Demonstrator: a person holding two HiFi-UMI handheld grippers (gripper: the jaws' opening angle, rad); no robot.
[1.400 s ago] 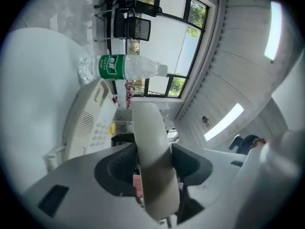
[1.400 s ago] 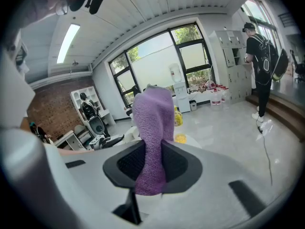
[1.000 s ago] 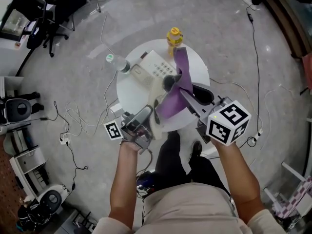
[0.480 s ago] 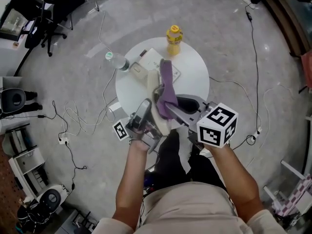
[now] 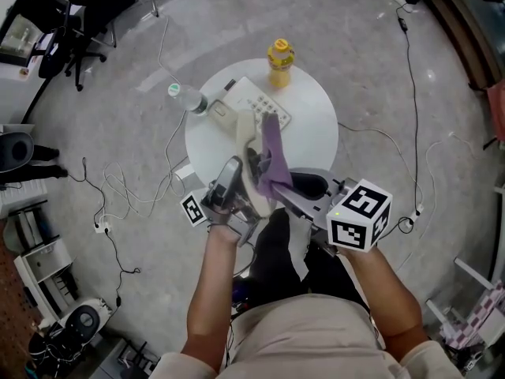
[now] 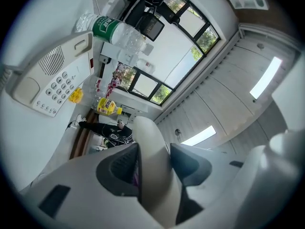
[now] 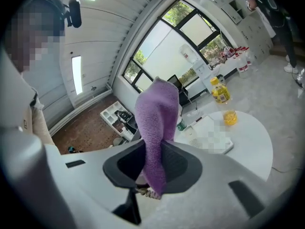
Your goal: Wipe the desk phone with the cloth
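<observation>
Cloth point(image 5: 272, 152) and handset point(image 5: 246, 140) held up above the table's point(image 5: 316, 136) near edge.
Head view: the phone base point(image 5: 256, 105) sits by the far left edge. Left gripper view: the left gripper point(image 6: 152, 163) squeezes the hard, smooth handset round its middle; it looks slippery. Right gripper view: the right gripper point(image 7: 153, 168) pinches the soft, light cloth.

The head view looked steeply down from above onto the round table point(image 5: 316, 129). Each gripper view sat close behind its jaws, the left tilted upward, the right nearly level; all three shared the phone point(image 5: 264, 105) and yellow bottle point(image 5: 281, 58).
</observation>
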